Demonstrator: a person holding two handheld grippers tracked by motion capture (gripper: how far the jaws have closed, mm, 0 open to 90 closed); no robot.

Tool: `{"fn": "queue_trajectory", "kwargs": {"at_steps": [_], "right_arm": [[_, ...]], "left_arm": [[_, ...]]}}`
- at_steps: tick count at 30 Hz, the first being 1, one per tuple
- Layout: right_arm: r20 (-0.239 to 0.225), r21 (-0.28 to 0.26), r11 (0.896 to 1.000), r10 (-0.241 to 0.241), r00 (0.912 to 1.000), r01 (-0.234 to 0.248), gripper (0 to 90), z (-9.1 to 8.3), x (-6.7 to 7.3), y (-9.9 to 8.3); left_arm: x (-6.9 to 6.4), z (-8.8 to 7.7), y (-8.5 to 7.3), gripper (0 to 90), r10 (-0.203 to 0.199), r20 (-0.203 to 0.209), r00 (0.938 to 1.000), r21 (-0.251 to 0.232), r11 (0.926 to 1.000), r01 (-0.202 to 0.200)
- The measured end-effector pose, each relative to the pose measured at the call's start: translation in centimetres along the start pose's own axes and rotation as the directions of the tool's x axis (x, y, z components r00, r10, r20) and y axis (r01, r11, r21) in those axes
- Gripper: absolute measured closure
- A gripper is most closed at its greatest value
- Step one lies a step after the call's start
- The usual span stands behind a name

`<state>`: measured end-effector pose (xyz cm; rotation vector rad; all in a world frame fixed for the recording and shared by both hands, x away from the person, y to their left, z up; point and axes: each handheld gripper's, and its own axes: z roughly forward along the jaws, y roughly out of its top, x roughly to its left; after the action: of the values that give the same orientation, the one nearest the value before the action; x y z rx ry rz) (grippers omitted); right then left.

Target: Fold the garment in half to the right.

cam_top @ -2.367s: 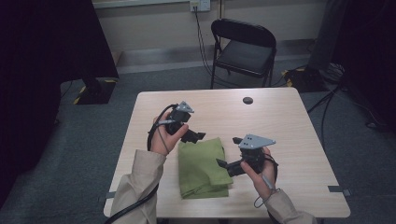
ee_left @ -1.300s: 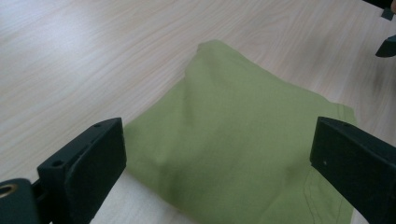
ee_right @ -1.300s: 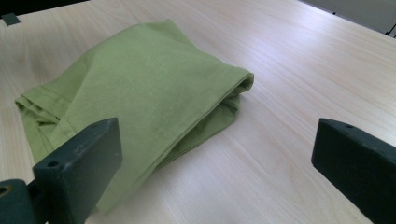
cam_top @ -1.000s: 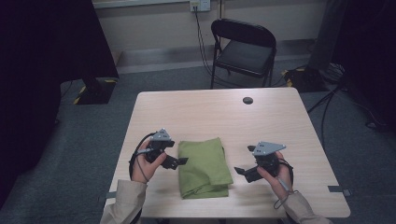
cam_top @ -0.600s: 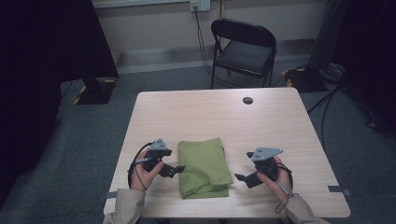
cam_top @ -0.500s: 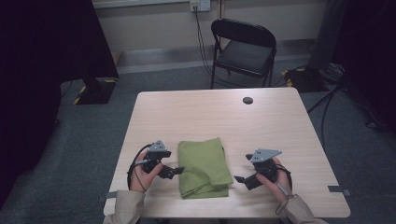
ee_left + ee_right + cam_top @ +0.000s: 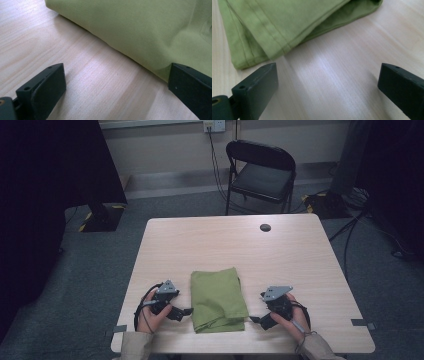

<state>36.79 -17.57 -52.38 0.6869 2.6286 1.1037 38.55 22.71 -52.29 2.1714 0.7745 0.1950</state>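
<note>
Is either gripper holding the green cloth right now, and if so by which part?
Nothing is held. Both the left gripper and right gripper sit open beside the folded green cloth, with bare table between their jaws.

Green cloth (image 7: 218, 298) matt, woven; table (image 7: 225, 245) smooth pale wood.

A light wooden table (image 7: 300, 265) carries 1 small dark round disc (image 7: 265, 227) near its far edge, right of centre. Beyond it stands 1 black folding chair (image 7: 261, 172) on grey carpet, with a wall socket (image 7: 210, 126) and hanging cables (image 7: 216, 155) at the far wall.
</note>
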Motion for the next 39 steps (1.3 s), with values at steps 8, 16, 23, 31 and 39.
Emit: {"fn": "queue_trajectory", "kwargs": {"at_steps": [8,16,23,31,39], "right_arm": [[-0.004,0.013,1.000,-0.003,1.0000,0.003,0.0,0.17,0.06,0.08],[-0.004,0.012,1.000,-0.005,1.0000,0.005,0.0,0.16,0.03,0.06],[-0.004,0.012,1.000,-0.005,1.0000,0.005,0.0,0.16,0.04,0.06],[-0.002,0.012,1.000,-0.002,1.0000,0.002,0.0,-0.20,-0.19,-0.29],[0.003,0.011,1.000,0.001,1.0000,-0.002,0.0,-0.73,-0.58,-0.81]], "left_arm": [[-0.60,0.25,-0.09,0.0,0.098,-0.063,0.9931,0.046,0.9943,-0.096],[-0.64,0.29,-0.07,0.0,0.096,-0.068,0.9931,0.046,0.9946,-0.093],[-0.65,0.29,-0.07,0.0,0.096,-0.068,0.9931,0.046,0.9946,-0.093],[-0.65,0.29,-0.07,0.0,0.095,-0.068,0.9931,0.046,0.9947,-0.092],[-0.65,0.29,-0.07,0.0,0.095,-0.068,0.9931,0.046,0.9947,-0.092]]}}
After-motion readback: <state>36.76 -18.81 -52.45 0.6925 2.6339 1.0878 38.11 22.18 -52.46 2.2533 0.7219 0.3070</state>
